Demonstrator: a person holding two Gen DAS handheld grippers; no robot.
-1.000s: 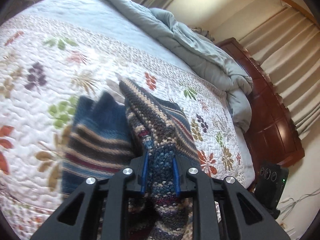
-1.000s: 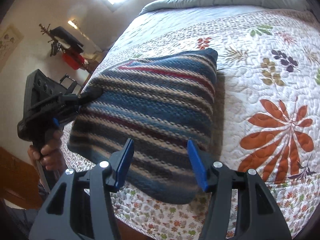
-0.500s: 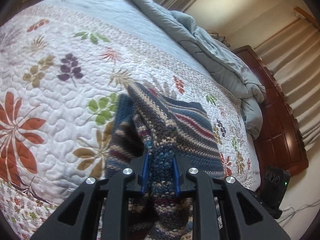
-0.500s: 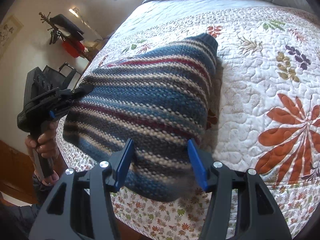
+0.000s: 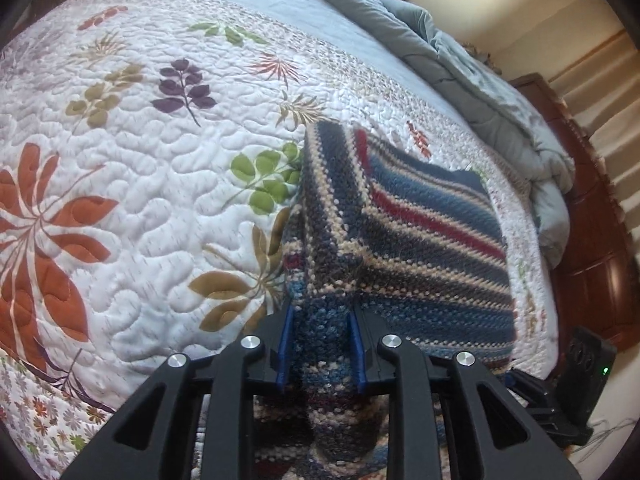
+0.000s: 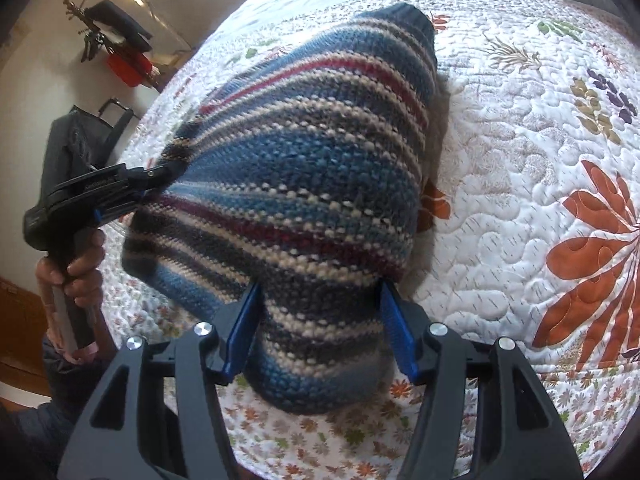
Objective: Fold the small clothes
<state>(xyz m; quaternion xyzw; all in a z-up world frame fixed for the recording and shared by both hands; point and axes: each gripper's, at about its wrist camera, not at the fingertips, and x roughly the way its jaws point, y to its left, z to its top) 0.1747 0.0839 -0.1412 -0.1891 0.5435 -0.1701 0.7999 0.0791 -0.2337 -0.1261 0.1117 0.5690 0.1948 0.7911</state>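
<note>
Left tongs (image 6: 170,170) pinch the striped knit (image 6: 304,184) above the quilt (image 6: 520,184); right tongs (image 6: 318,332) gape around it

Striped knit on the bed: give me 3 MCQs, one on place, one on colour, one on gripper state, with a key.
1. Where does the striped knit lie?
A. on the floral quilt
B. on the floor
C. on a chair

2. Which stripe colour does the knit have?
A. bright yellow
B. red
C. lime green

3. How does the right gripper stand?
A. shut on the knit
B. open, with the knit's edge between its fingers
C. shut on the quilt

Key: 1 A, the knit's far part rests on the quilt in the left wrist view. 2 B, red stripes run among blue, dark and cream. 3 B, its blue pads stand wide apart, while the left gripper is the one shut on the knit.
</note>
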